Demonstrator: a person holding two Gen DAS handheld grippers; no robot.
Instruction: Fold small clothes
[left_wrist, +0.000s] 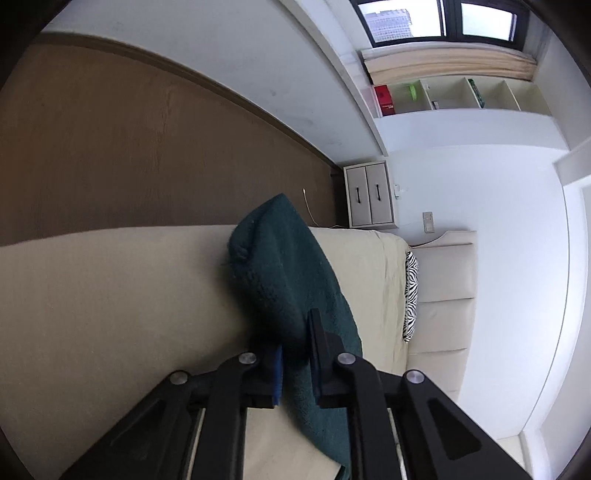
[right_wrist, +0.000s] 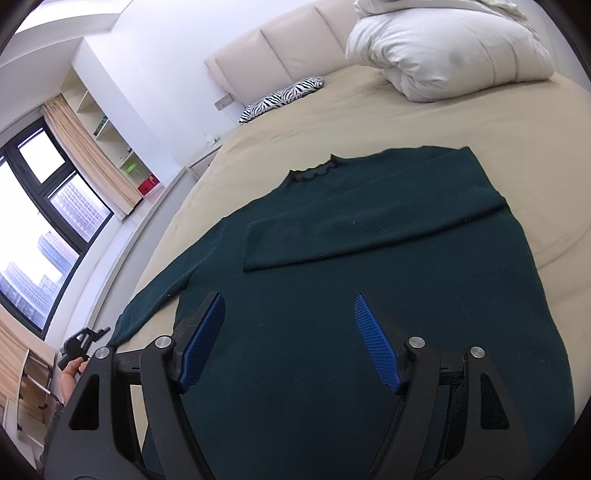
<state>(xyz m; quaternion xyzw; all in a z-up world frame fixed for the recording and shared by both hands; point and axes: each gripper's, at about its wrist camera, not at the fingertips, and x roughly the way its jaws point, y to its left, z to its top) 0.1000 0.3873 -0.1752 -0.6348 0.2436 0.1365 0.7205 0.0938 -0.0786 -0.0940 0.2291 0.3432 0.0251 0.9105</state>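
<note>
Broadly spread over the beige bed: a dark green sweater, lying flat, collar toward the padded headboard. One sleeve folded across the chest; the other sleeve trailing off toward the bed's edge on the window side. Farther up the mattress, a bundled white duvet and a zebra-print pillow, both well apart from the garment.

Hovering over the sweater's lower body, the right gripper: jaws standing wide apart, blue pads clear of the fabric, nothing between them, knit visible in the gap.

At the bed's edge, the left gripper: jaws pinched down on the sleeve end, green knit bunched between the fingers and rising beyond the tips in a rounded fold, more of it draping back beneath the gripper over the sheet. Seen small from the right wrist view, that same gripper just beside the sleeve's tip, a hand on its handle.
</note>
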